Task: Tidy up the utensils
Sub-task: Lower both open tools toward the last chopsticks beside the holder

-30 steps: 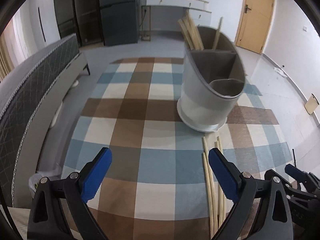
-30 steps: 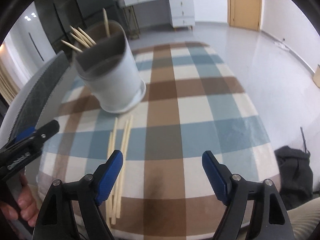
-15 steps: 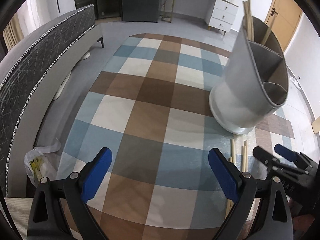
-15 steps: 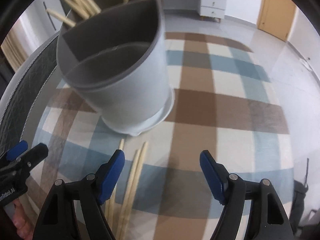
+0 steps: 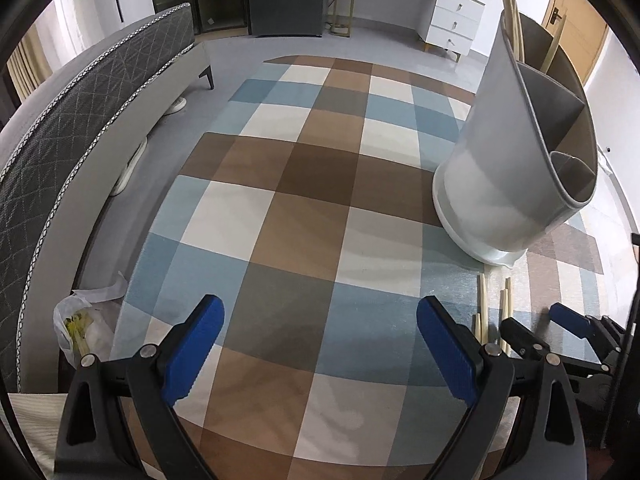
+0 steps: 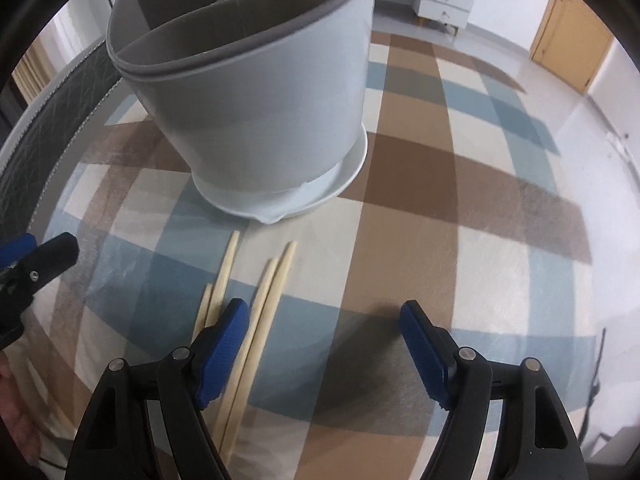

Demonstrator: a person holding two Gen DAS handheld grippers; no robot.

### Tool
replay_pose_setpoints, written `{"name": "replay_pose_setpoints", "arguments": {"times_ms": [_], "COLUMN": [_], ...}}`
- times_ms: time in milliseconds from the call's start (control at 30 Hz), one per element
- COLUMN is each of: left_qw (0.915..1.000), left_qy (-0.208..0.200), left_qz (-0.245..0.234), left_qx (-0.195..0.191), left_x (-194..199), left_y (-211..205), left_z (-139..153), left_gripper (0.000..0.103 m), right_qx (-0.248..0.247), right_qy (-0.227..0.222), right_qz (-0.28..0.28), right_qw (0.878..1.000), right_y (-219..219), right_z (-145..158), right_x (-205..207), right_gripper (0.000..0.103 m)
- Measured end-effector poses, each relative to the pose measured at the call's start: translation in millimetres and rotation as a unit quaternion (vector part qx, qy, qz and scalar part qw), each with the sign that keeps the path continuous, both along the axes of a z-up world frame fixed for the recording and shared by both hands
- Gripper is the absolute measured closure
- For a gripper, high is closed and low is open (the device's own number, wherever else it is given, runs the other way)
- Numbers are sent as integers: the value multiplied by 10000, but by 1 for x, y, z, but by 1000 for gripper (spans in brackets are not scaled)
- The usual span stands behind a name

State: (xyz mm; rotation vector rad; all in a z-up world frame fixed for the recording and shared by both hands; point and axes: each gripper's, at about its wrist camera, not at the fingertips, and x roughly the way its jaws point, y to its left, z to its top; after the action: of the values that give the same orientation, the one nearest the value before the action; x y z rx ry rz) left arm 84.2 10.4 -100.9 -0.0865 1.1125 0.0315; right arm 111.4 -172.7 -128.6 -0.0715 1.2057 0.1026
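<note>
The right gripper (image 6: 320, 344) hangs low over a checked cloth (image 6: 420, 184) of brown, blue and cream squares, its blue-padded jaws spread wide with nothing between them. At about ten o'clock from its left pad lie the loose wooden chopsticks (image 6: 262, 300) — four of them, side by side on the cloth, their tips pointing toward twelve o'clock; that left pad sits over the bundle, two sticks showing on either side of it, though whether it touches them cannot be told. Just beyond the tips, at twelve o'clock, stands the utensil holder (image 6: 256, 92), a pale grey tub on a white flared base, upright on the cloth and apart from the loose sticks. In the left wrist view the left gripper (image 5: 320, 344) is likewise spread wide and holds nothing, hovering over bare cloth. From there the holder (image 5: 504, 168) is at two o'clock, its inside split by partitions into compartments; more chopsticks (image 5: 516, 28) stand in the far compartment, leaning against the wall. The loose sticks (image 5: 484, 312) show at three o'clock, just outside the left gripper's right pad, with the right gripper (image 5: 568, 324) beside them. A grey quilted bed (image 5: 76, 120) runs along nine o'clock — near its foot, at eight o'clock, a white plastic bag (image 5: 86, 324).
</note>
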Motion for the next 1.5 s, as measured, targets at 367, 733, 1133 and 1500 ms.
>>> {"name": "replay_pose_setpoints", "arguments": {"times_ms": [367,733,1133,1500], "left_qw": [9999,9983,9979,9966], "left_qy": [89,290,337,349], "left_qz": [71,237,243,291], "left_qx": [-127,-439,-502,-688], "left_x": [0,3,1,-1], "left_y": [4,10,10,11], "left_z": [-1,-4,-4,2], "left_gripper": [9,9,9,9], "right_qx": [24,-28,-289,-255], "right_qy": [26,115,32,175], "right_qz": [-65,-66,68,-114], "right_qw": [10000,9999,9996,9995], "right_y": [0,1,5,2], "right_z": [-1,-1,4,1], "right_x": [-2,-4,-6,-3], "right_gripper": [24,28,42,48]}}
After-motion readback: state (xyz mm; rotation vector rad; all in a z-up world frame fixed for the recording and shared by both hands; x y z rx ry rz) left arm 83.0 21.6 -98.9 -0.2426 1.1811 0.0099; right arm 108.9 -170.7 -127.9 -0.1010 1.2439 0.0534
